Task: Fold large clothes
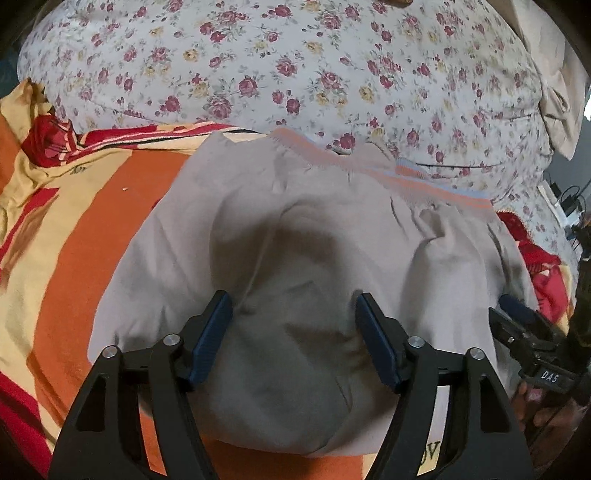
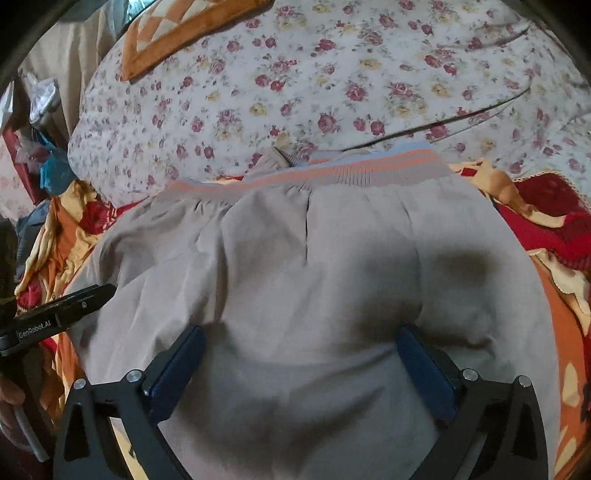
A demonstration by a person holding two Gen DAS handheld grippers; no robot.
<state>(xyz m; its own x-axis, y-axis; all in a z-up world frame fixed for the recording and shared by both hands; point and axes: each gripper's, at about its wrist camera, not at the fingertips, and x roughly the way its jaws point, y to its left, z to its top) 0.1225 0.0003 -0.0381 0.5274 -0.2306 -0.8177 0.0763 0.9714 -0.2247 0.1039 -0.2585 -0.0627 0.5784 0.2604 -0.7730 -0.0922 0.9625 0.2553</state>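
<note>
Both grippers are hovering spread wide and empty over the garment you are folding.

Your left gripper [image 1: 293, 306] and right gripper [image 2: 301, 341] are grasping nothing; the beige fabric garment with an orange-striped elastic waistband [image 2: 295, 266] is lying on the orange, yellow and red patterned blanket [image 1: 74, 236]. Closing mid-panel is risking a bunched single layer; the floral quilt [image 1: 295, 55] is crowding the waistband edge, while open room is lying at the blanket sides.

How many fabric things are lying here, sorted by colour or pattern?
Beige garment with striped waistband: 1
Flowered quilt: 1
Orange, yellow and red sheet: 1
Orange-bordered checked cushion: 1
Total: 4
</note>
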